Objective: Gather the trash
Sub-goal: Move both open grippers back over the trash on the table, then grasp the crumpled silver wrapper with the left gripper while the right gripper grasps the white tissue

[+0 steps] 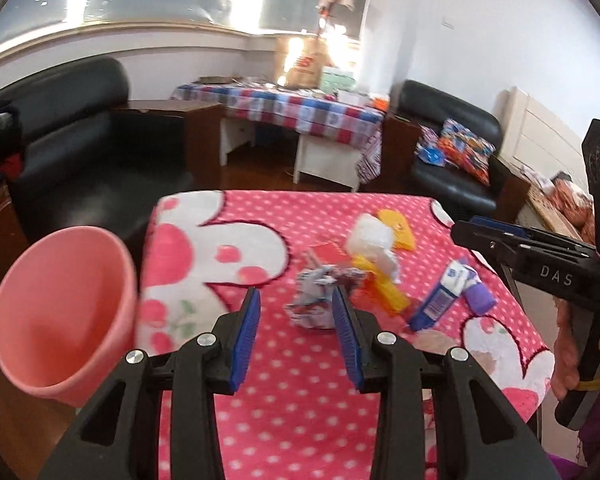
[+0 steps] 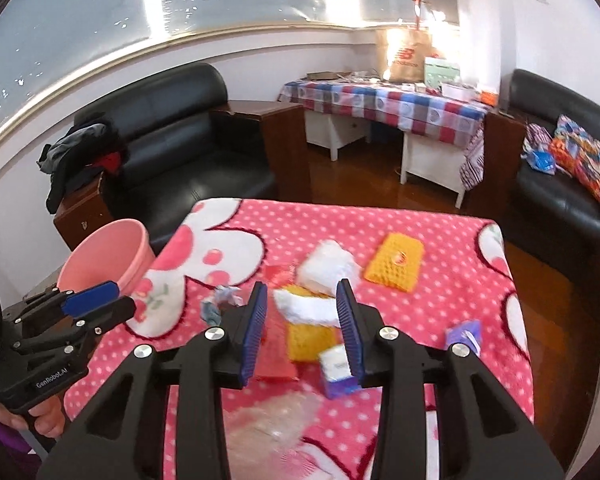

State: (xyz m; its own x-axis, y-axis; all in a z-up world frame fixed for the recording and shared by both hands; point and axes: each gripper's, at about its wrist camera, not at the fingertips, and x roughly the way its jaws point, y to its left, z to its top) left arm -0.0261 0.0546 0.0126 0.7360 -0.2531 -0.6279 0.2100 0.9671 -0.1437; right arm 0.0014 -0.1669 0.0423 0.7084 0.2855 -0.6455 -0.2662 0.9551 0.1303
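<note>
1. Both grippers are hovering above the table [image 2: 440, 248] with nothing held — our left gripper [image 1: 296, 312] is standing part open, aimed at the crumpled wrapper [image 1: 312, 300] just ahead of its pads.
2. Our right gripper [image 2: 302, 312] is also part open and empty, framing the white tissue [image 2: 328, 276] and yellow sponge [image 2: 312, 340] below it.
3. We are finding the pink bin [image 1: 64, 316] off the table's left edge, its mouth tilted toward us — probably so scraps travel a short way.
4. We are seeing the trash lying clustered mid-table; the clear film [image 2: 272, 424] nearest us is blurred, so possibly plastic wrap.
</note>
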